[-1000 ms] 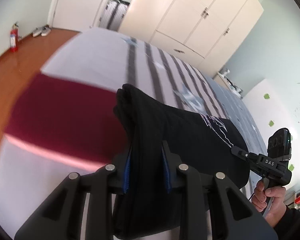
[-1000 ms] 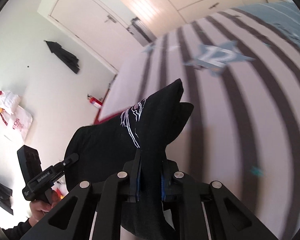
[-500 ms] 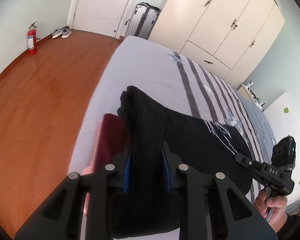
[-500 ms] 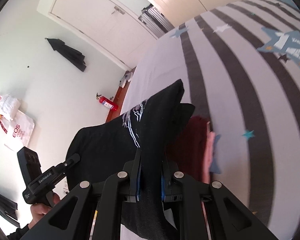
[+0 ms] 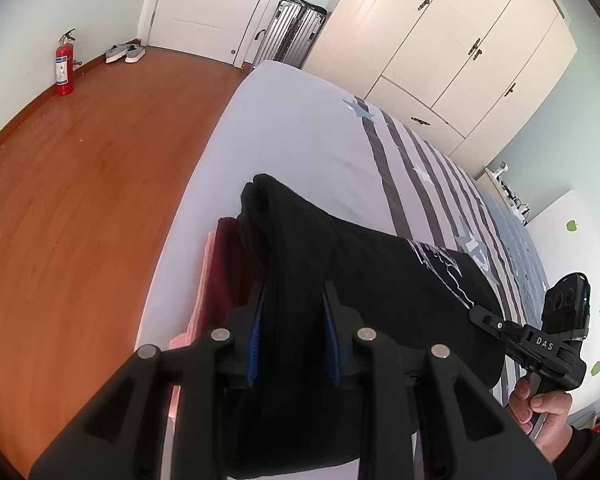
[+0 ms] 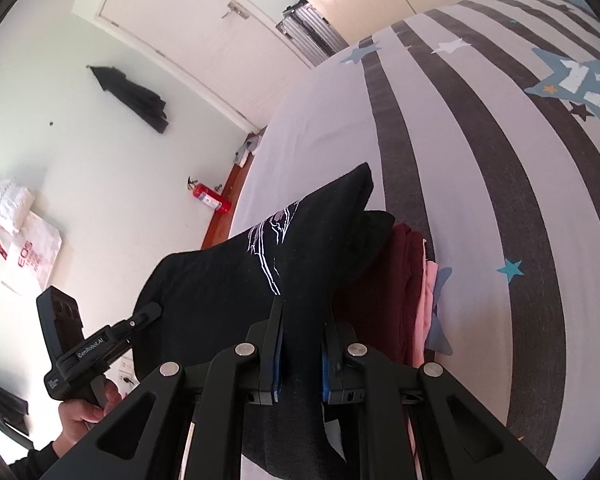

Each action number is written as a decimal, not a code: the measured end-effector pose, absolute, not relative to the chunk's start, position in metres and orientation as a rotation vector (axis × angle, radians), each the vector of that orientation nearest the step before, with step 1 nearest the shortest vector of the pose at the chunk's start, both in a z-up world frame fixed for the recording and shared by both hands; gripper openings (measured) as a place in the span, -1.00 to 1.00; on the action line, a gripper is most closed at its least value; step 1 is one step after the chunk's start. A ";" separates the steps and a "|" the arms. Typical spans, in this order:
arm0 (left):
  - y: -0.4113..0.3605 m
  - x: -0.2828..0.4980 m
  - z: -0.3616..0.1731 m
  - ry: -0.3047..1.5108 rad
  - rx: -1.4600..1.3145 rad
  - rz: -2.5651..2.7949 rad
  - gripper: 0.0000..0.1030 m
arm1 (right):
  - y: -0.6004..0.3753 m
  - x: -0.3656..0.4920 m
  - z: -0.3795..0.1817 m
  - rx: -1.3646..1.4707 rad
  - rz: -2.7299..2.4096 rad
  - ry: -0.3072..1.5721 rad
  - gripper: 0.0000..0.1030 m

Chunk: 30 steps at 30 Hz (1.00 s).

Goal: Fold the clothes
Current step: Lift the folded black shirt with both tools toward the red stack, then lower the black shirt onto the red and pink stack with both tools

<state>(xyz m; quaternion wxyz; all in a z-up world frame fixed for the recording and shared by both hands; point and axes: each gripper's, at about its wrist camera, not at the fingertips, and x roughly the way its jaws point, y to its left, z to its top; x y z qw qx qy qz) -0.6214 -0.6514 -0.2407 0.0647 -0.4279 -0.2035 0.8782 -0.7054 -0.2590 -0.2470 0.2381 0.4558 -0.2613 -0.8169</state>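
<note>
A folded black garment with a white print [image 5: 364, 268] [image 6: 260, 272] hangs between both grippers above the bed. My left gripper [image 5: 294, 320] is shut on one end of it. My right gripper [image 6: 302, 332] is shut on the other end, and shows from the side in the left wrist view [image 5: 540, 344]. Below the black garment lies a stack of folded clothes, dark red [image 6: 396, 280] [image 5: 224, 264] on pink [image 6: 426, 300], near the bed's edge.
The bed has a white sheet with grey stripes and stars [image 6: 500, 184] [image 5: 308, 136]. The wooden floor [image 5: 80, 184] lies left of it, with a red fire extinguisher [image 5: 64, 66], shoes, a suitcase [image 5: 296, 28] and wardrobes [image 5: 452, 40] beyond.
Both grippers have carried the black garment across the bed toward its edge. It now hangs over the red and pink stack, and the floor has come into view.
</note>
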 end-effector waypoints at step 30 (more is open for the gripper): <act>-0.610 -0.605 -0.247 -0.041 -1.317 2.984 -0.35 | -0.258 -0.689 -0.258 1.192 -2.489 -0.264 -0.53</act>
